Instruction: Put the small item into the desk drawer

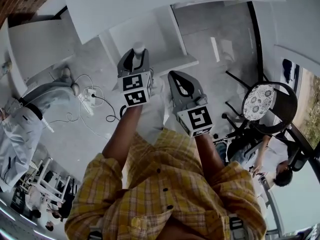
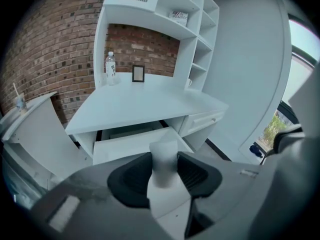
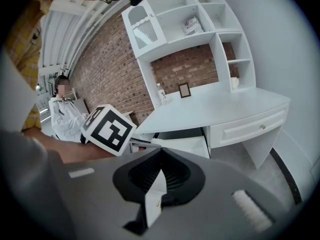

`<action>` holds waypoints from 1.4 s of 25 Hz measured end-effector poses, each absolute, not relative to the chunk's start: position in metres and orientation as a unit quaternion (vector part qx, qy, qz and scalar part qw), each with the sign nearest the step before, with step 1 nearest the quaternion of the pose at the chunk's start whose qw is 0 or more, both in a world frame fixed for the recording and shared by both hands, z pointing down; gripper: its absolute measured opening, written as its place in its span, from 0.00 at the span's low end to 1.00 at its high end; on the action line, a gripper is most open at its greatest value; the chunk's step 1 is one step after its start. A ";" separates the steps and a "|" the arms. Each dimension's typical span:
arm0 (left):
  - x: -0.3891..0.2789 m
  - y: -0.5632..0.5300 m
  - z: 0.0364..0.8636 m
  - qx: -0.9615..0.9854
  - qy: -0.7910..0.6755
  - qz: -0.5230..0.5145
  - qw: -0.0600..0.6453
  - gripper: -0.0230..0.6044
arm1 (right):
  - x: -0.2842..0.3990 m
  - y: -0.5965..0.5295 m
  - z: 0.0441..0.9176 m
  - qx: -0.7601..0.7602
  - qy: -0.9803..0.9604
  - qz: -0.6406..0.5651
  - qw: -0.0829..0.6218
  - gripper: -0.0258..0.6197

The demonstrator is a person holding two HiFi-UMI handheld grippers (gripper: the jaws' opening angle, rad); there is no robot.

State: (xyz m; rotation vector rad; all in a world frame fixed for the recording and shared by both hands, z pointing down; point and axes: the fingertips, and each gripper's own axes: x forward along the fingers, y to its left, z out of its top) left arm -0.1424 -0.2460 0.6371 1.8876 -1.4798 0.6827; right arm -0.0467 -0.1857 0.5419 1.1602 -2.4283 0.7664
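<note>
- The left gripper [image 2: 164, 159] has its jaws set wide and pressed on the small white bottle-like item [image 2: 163, 148]. The item stands upright between the pads with its top poking out past the tips, so a jolt could probably tilt it or let it slide out
- The right gripper [image 3: 160, 151] has its jaws together with nothing in them and sits just beside the left one. A knock between the two could shake the item loose
- Ahead and lower, the desk drawer [image 2: 132, 143] stands pulled out, its back part tucked under the desk top [image 2: 145, 106]. The item has not reached it, so letting go now would likely drop it short, onto the floor
- Coming in too low, the item could strike the drawer's front panel; pushed too deep, its tall top could clip the desk top's edge
- Farthest off, a water bottle [image 2: 110, 66] and a small picture frame [image 2: 138, 73] stand at the back of the desk top, well apart from the drawer, and seem at little risk
</note>
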 end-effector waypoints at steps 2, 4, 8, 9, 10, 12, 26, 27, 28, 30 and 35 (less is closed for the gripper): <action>-0.146 -0.250 0.651 0.714 -0.558 0.267 0.328 0.31 | -0.050 -0.186 0.546 0.408 -0.853 0.276 0.172 0.03; -0.146 -0.254 0.666 0.710 -0.553 0.274 0.338 0.31 | -0.051 -0.188 0.550 0.407 -0.852 0.279 0.176 0.03; -0.146 -0.261 0.694 0.700 -0.547 0.285 0.361 0.31 | -0.051 -0.190 0.558 0.406 -0.849 0.282 0.186 0.03; -0.148 -0.262 0.701 0.698 -0.546 0.287 0.365 0.31 | -0.052 -0.191 0.560 0.407 -0.847 0.285 0.189 0.03; -0.150 -0.265 0.706 0.696 -0.545 0.288 0.369 0.31 | -0.054 -0.191 0.562 0.407 -0.845 0.288 0.192 0.03; -0.153 -0.268 0.716 0.692 -0.543 0.289 0.377 0.31 | -0.056 -0.193 0.567 0.409 -0.843 0.293 0.191 0.03; -0.152 -0.286 0.763 0.667 -0.537 0.292 0.426 0.31 | -0.051 -0.192 0.588 0.416 -0.831 0.309 0.201 0.03; -0.152 -0.286 0.766 0.663 -0.537 0.290 0.434 0.31 | -0.050 -0.193 0.589 0.416 -0.832 0.308 0.200 0.03; -0.153 -0.286 0.770 0.658 -0.537 0.285 0.444 0.31 | -0.049 -0.192 0.591 0.417 -0.831 0.309 0.200 0.03; -0.155 -0.285 0.777 0.648 -0.538 0.277 0.463 0.31 | -0.050 -0.192 0.593 0.417 -0.830 0.317 0.194 0.03; -0.155 -0.281 0.795 0.634 -0.536 0.274 0.485 0.31 | -0.053 -0.193 0.594 0.415 -0.829 0.323 0.191 0.03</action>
